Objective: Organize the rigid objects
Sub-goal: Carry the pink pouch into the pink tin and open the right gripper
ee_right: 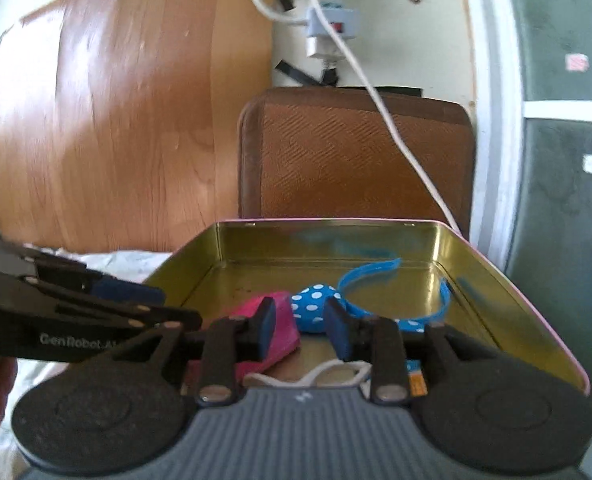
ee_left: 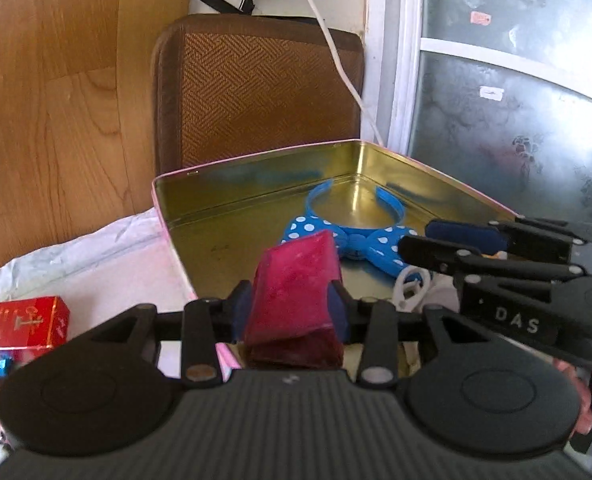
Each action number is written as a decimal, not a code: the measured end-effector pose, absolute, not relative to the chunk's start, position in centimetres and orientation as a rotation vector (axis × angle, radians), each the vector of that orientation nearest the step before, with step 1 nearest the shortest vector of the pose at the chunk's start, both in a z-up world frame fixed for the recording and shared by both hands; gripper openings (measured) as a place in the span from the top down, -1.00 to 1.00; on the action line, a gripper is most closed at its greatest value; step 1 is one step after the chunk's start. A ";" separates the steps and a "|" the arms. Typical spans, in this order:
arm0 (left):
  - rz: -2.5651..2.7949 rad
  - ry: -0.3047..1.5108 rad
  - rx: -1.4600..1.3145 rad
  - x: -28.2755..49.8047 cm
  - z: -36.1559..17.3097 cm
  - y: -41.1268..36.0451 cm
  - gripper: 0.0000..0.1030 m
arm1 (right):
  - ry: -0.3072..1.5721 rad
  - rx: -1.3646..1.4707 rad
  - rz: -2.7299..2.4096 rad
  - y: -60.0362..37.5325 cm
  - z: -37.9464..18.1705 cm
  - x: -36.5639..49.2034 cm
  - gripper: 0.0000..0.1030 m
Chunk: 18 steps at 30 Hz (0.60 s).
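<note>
1. Background: wood-grain panel (ee_left: 56, 100) on the left, frosted glass door (ee_left: 515, 100) on the right, and a brown woven cushion (ee_left: 256, 92) propped upright against the wall behind the work area. A white cable (ee_left: 335, 48) hangs down across the cushion.
2. Surface: a crumpled white cloth (ee_left: 96, 248) with an open tin box (ee_left: 256, 168) on it, gold inside, pink rim.
3. In the tin: a blue polka-dot bow headband (ee_left: 347, 232), its band curving toward the far corner. A white cord (ee_right: 327, 372) lies at the near end.
4. Left gripper (ee_left: 292, 312): jaws clamped on a magenta pouch (ee_left: 296, 280), one blue pad on each side, held over the tin's near edge.
5. Right gripper (ee_right: 299, 328): jaws parted, nothing between the pads; it sits above the tin's near end, just beside the left one.
6. Left wrist view only: a red foil box (ee_left: 24, 324) on the cloth, outside the tin and to its left.
7. Right wrist view only: a wall-mounted power strip (ee_right: 331, 20) above the cushion, and a small orange-and-blue item (ee_right: 415, 376) half hidden behind the right finger; cannot tell what it is.
</note>
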<state>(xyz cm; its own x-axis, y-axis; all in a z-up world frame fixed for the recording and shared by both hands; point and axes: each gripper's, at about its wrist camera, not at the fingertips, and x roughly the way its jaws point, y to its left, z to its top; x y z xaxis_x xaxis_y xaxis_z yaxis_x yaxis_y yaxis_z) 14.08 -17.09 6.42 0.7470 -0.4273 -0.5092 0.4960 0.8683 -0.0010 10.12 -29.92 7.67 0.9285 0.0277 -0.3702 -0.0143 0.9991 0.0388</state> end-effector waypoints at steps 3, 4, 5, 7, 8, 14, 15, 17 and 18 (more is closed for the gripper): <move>-0.504 0.502 0.136 12.4 7.0 -16.8 0.15 | 0.372 0.115 0.032 -30.7 7.9 8.6 0.45; -0.508 0.499 0.131 12.3 7.3 -16.9 0.15 | 0.368 0.148 0.037 -30.9 7.9 7.9 0.45; -0.511 0.497 0.127 11.7 7.6 -16.8 0.15 | 0.365 0.173 0.040 -31.0 8.0 7.4 0.45; -0.508 0.490 0.131 11.0 8.0 -16.7 0.15 | 0.358 0.219 0.048 -31.2 8.0 6.3 0.45; -0.507 0.486 0.134 10.5 8.2 -16.6 0.15 | 0.355 0.241 0.052 -31.2 8.1 5.9 0.45; -0.496 0.484 0.131 8.2 8.4 -15.2 0.12 | 0.356 0.303 0.082 -30.7 8.6 3.8 0.44; -0.492 0.484 0.131 7.8 8.4 -14.9 0.12 | 0.356 0.304 0.088 -30.4 8.7 3.4 0.44; -0.482 0.483 0.130 7.3 8.2 -14.2 0.12 | 0.357 0.297 0.096 -29.8 8.9 2.9 0.43; -0.476 0.484 0.126 7.1 8.1 -13.8 0.12 | 0.359 0.290 0.101 -29.5 9.0 2.7 0.42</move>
